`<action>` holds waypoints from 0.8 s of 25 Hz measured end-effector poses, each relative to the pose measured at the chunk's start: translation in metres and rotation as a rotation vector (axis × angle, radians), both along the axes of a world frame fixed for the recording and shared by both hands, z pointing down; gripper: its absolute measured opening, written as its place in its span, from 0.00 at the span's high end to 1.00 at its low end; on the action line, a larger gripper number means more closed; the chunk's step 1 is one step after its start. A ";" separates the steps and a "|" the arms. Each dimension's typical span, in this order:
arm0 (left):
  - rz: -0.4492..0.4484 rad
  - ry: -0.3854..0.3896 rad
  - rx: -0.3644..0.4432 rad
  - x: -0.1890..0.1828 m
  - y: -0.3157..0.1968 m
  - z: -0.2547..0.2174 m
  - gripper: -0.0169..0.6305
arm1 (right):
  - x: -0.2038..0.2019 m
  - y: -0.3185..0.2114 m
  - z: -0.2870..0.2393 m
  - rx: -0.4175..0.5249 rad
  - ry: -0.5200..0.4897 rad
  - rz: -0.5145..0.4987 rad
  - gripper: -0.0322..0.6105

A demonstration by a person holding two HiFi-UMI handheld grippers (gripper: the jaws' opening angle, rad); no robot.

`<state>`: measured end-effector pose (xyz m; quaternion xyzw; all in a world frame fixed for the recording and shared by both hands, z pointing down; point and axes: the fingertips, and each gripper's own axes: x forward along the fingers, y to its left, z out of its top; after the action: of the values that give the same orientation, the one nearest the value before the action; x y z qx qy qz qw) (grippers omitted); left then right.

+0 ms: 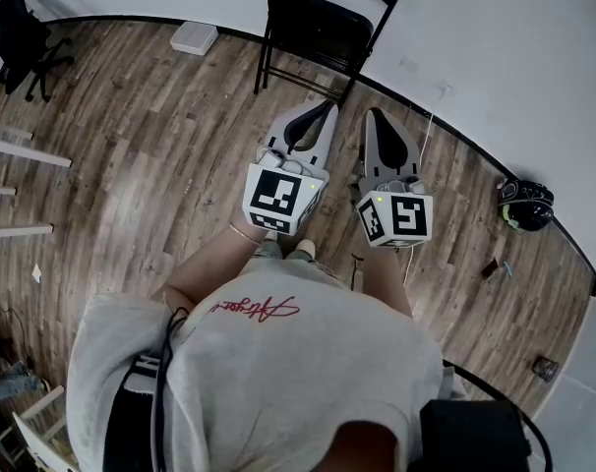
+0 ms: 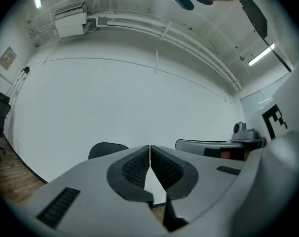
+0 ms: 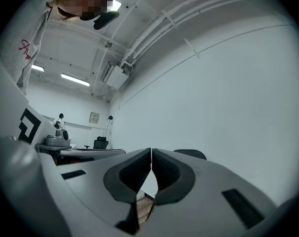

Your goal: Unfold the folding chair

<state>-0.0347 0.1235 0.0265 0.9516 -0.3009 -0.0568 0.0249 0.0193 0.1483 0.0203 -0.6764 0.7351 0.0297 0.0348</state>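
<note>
1. Office chair [image 1: 18, 28]: black, well off to the left of my left gripper, near the wall. It plays no part in the task.
2. White box [image 1: 195, 37]: on the floor, ahead and left of the left gripper.
3. Left gripper [image 1: 323, 114]: held level in front of the body, jaws pressed together with nothing between them. I judge it is aimed at the chair to line up a first hold.
4. Folding chair [image 1: 323, 28]: black, straight ahead of both grippers and apart from their tips, with its back toward the wall. Its seat panel shows from above, so I cannot tell how far open it stands. In each gripper view only its rounded back top peeks over a jaw.
5. Right gripper [image 1: 375, 116]: just beside the left one and parallel to it (a mirrored pose, likely so that each can take one side of the frame). Its jaws are likewise together and empty.
6. Dark helmet-like object [image 1: 524, 205]: on the floor, right of the right gripper.
</note>
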 end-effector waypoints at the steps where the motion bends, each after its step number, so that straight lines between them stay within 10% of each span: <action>1: -0.003 0.000 -0.002 0.002 0.000 0.001 0.94 | 0.002 0.000 0.001 -0.003 0.001 -0.002 0.92; 20: -0.067 0.008 -0.048 0.071 -0.077 0.034 0.94 | 0.076 -0.075 0.028 -0.034 0.034 -0.066 0.92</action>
<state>0.0367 0.0469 0.0605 0.9400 -0.3337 -0.0541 0.0471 0.0958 0.0736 0.0484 -0.6517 0.7579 0.0275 0.0121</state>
